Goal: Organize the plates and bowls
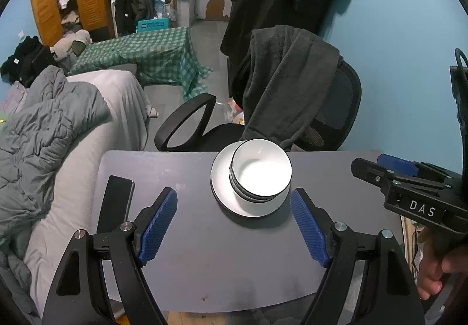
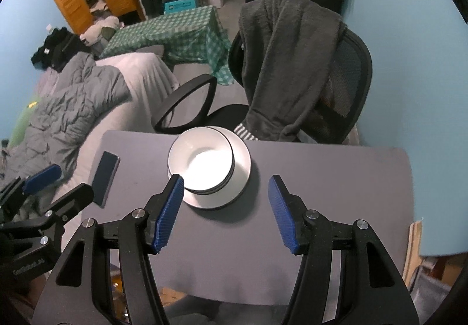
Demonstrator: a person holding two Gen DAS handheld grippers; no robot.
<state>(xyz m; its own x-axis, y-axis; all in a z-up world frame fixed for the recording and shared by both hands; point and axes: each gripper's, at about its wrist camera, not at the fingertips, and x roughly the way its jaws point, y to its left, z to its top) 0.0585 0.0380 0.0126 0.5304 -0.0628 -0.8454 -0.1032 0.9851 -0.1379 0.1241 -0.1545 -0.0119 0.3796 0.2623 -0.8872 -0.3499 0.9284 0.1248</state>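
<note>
There's the stack of bowls (image 1: 260, 177), white with dark rims, nested and mouth-up, sitting on a white plate (image 1: 222, 178) — round pieces, so no long axis to speak of, the openings facing straight up and the pile leaning a little off the plate's centre, toward its far-right side in the left wrist view. The plate lies flat on the grey table (image 1: 204, 251), toward its far edge. From the left gripper (image 1: 234, 225), the stack sits just ahead of the jaws and slightly right of their midline; the fingers stand wide and released, nothing between the blue pads (image 1: 158, 225), clear of the crockery. Over to the right gripper (image 2: 225, 213): its jaws are parted too and empty, the stack ahead of them and toward the left finger, whose tip overlaps the bowl's rim in view, though I can't tell if it touches. A dark phone (image 1: 115, 202) lies flat on the table beyond the left gripper's left finger, its long side running away from the camera. Past the table's far edge stands a black office chair (image 1: 336, 108) with a dark grey garment (image 1: 286, 82) draped over its back, and off left a bed with a rumpled grey duvet (image 1: 44, 131).
</note>
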